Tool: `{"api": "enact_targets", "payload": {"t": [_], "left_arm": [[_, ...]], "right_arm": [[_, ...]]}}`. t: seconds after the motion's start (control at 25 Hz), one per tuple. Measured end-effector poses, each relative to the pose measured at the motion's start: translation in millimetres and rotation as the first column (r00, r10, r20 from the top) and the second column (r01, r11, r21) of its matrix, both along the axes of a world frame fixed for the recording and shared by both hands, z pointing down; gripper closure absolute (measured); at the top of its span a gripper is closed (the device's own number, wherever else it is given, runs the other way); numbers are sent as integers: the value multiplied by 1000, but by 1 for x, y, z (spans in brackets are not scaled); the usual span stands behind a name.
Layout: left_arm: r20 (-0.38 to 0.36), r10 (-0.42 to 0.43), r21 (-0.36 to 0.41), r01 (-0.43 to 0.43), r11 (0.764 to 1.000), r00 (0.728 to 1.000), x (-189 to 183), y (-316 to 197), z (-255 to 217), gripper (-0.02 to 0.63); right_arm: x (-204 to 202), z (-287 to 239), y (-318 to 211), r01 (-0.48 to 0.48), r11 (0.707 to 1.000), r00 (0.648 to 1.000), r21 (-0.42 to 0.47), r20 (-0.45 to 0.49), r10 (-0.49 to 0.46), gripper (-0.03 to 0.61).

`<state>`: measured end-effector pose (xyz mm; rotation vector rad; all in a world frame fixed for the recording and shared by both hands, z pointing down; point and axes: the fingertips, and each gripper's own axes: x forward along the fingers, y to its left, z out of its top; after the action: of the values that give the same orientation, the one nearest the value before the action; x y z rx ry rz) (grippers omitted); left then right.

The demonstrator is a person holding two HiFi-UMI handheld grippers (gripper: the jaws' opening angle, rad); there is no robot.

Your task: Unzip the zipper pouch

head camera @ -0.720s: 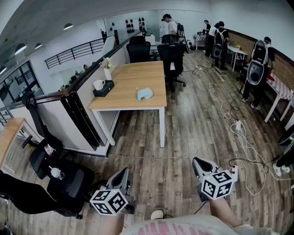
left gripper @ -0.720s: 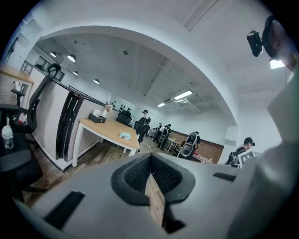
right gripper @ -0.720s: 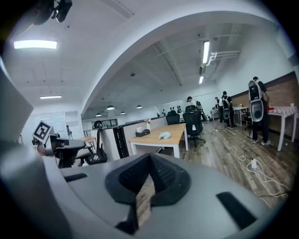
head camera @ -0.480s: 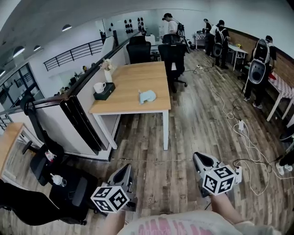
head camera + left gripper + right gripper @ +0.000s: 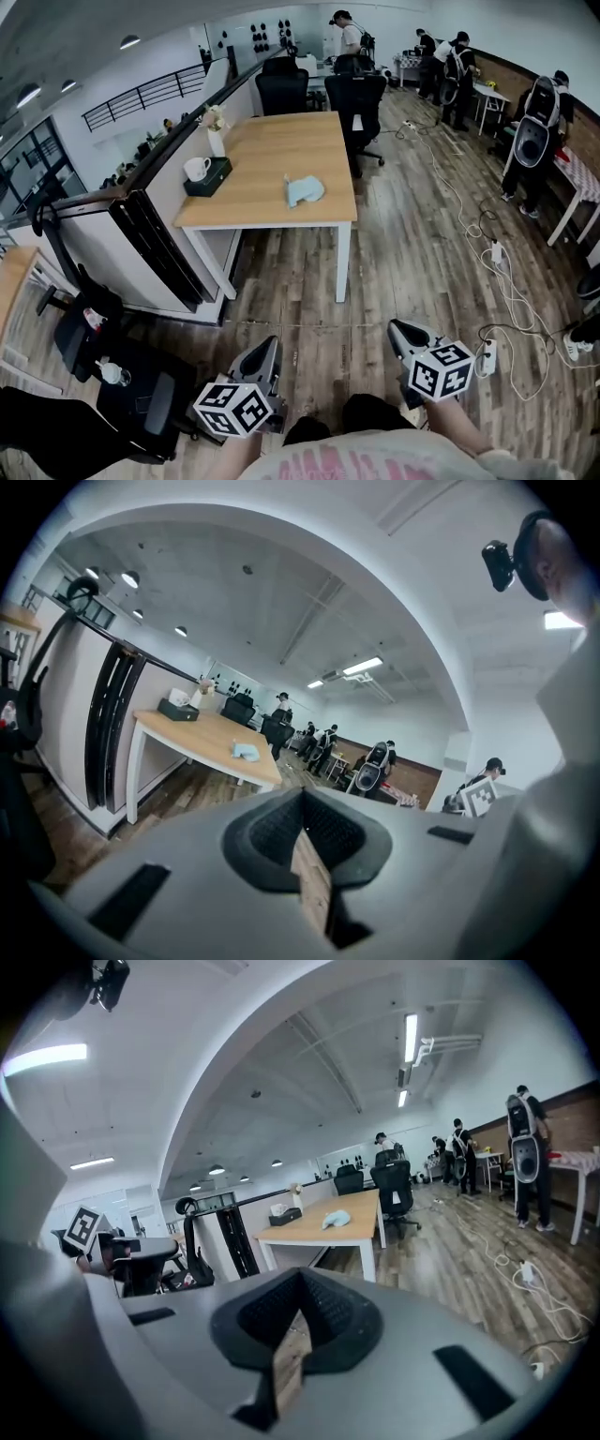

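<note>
A light-blue zipper pouch (image 5: 305, 191) lies on the wooden table (image 5: 267, 155).

We note table (image 5: 272, 155) top: pale wood, matt, smooth. Floor (image 5: 394, 253): grey-brown wood planks, faint sheen. Zipper pouch (image 5: 304, 190): soft pale-blue, cloth we think. Left gripper (image 5: 304, 822), right gripper (image 5: 300, 1307): matt grey plastic shells; pads (image 5: 338, 1316) dark, rough-textured.

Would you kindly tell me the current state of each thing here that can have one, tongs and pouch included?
Left tongs: shut, empty, low over the floor, short of the desk.
Right tongs: shut, empty, also short of the desk.
Zipper pouch: lying on the desk, untouched; zipper too small to read.
Mug: upright on the desk, by the dark box.
</note>
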<state>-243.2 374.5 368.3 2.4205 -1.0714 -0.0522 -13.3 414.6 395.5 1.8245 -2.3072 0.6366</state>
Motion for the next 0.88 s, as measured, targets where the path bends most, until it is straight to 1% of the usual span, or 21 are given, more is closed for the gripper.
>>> {"api": "enact_targets", "payload": {"t": [0.08,0.16,0.28,0.44,0.6,0.76,0.88], "left_arm": [[-2,21,-29,-21,999,1000,7,-7,12,611],[14,20,-53,-19,998,1000,12,-19,24,611],[35,-31,-61,33,998,999,16,-51,35,611],[-6,-91,-33,91,995,996,38,-102,24,612],[-43,-163,-46,161,986,986,58,-154,11,612],[-59,-219,-9,219,976,974,76,-199,-5,612],[-77,-234,48,238,970,969,90,-223,-16,612]], "right_arm": [[5,10,-14,3,1000,999,-18,36,-2,581],[10,22,-32,7,999,998,-37,63,-5,581],[22,36,-69,24,998,997,-60,68,-20,581],[42,40,-133,66,995,993,-73,104,-59,581],[54,24,-200,145,988,983,-48,124,-139,581],[63,-1,-262,228,974,969,2,99,-227,581],[72,-13,-297,270,962,959,35,80,-272,581]]}}
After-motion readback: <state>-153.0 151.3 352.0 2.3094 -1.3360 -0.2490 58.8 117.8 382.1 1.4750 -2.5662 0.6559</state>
